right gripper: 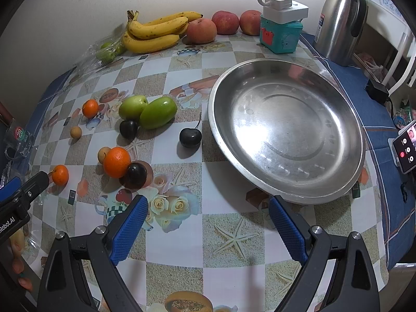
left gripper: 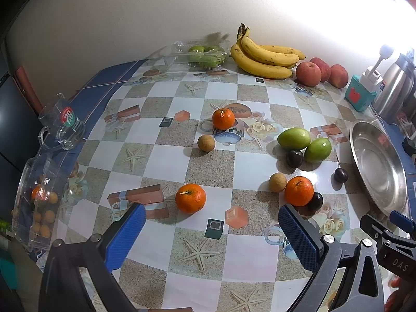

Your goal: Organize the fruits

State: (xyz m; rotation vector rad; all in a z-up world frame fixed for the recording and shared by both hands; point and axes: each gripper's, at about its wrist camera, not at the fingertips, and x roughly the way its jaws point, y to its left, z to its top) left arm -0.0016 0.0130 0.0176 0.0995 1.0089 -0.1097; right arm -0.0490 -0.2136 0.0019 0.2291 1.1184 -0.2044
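Observation:
Three oranges lie on the patterned tablecloth: one [left gripper: 190,198] just ahead of my left gripper [left gripper: 210,223], one [left gripper: 299,191] beside a dark cherry [left gripper: 315,201], one [left gripper: 223,118] farther back. Two green fruits [left gripper: 293,138] touch another cherry [left gripper: 294,158]. Two longans [left gripper: 206,143] sit among them. The steel plate [right gripper: 286,130] is empty, directly ahead of my right gripper [right gripper: 208,215]. A stemmed cherry [right gripper: 190,137] lies left of the plate. Both grippers are open and hold nothing.
Bananas [left gripper: 265,54], peaches [left gripper: 308,74] and a clear box of green fruit [left gripper: 205,53] line the wall. A glass mug [left gripper: 62,124] and a plastic box of longans [left gripper: 36,202] stand at the left edge. A teal box [right gripper: 280,36], a steel kettle [right gripper: 340,18] and a phone [right gripper: 405,148] are on the right.

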